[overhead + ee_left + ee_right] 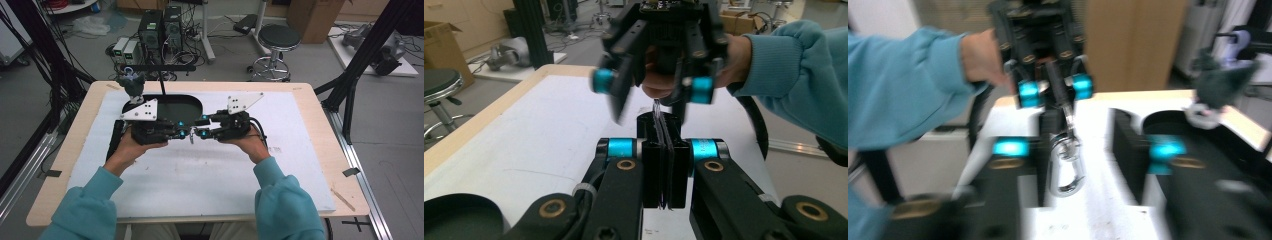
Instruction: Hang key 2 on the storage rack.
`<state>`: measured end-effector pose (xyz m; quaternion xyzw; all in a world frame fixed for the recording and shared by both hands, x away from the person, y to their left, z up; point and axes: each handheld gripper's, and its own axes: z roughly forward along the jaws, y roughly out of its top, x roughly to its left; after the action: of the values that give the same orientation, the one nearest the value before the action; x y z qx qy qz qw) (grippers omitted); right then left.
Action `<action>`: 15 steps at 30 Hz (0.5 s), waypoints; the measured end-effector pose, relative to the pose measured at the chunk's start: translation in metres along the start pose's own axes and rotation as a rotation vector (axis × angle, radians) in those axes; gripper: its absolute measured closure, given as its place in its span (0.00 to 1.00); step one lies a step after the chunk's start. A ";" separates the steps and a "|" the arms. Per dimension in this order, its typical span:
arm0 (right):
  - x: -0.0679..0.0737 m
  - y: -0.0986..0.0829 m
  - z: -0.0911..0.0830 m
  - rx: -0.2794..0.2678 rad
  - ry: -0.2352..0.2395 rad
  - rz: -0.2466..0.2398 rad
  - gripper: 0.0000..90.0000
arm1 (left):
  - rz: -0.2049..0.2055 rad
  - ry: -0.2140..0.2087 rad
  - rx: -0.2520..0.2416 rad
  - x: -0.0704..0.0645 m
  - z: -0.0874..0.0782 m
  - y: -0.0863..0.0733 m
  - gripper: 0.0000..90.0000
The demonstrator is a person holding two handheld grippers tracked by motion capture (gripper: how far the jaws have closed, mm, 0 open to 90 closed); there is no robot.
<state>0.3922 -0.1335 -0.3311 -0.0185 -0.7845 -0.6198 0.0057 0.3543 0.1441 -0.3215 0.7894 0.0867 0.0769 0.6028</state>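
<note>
A silver metal snap hook [1067, 167] hangs from the tips of my left gripper [1064, 100], which is shut on its top end. In the left gripper view the two jaws of my left gripper [664, 122] are pressed together, with a thin bit of the hook [656, 107] showing above them. My right gripper [1084, 117] faces it with its jaws spread wide on either side of the hook, not touching it. From above, the left gripper [187, 134] and right gripper [200, 131] meet tip to tip over the white mat, with the hook [191, 138] between them.
The white foam mat [200, 170] covers the wooden table. A black oval tray [192, 106] lies just behind the grippers. A dark furry object [131, 82] hangs on a small stand at the back left. A stool [277, 37] and computers stand on the floor beyond.
</note>
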 end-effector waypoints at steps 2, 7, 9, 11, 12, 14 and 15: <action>0.001 0.000 -0.001 -0.009 -0.043 0.019 0.37 | 0.002 0.004 -0.001 0.000 -0.001 0.000 0.98; 0.005 -0.001 -0.006 -0.027 -0.152 0.037 0.01 | 0.009 0.036 0.000 0.002 -0.008 0.001 0.98; 0.006 -0.001 -0.012 -0.047 -0.190 0.047 0.01 | 0.013 0.060 0.015 0.004 -0.013 0.003 0.98; 0.008 -0.002 -0.021 -0.059 -0.239 0.046 0.01 | 0.010 0.080 0.023 0.007 -0.019 0.006 0.98; 0.009 -0.003 -0.025 -0.062 -0.254 0.052 0.01 | 0.018 0.086 0.030 0.009 -0.022 0.008 0.98; 0.012 -0.007 -0.036 -0.072 -0.285 0.059 0.01 | 0.009 0.112 0.037 0.013 -0.028 0.012 0.98; 0.014 -0.009 -0.042 -0.073 -0.303 0.065 0.01 | 0.005 0.125 0.041 0.015 -0.030 0.014 0.98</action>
<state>0.3775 -0.1760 -0.3297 -0.1373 -0.7524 -0.6374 -0.0933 0.3624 0.1725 -0.3002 0.7955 0.1235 0.1258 0.5797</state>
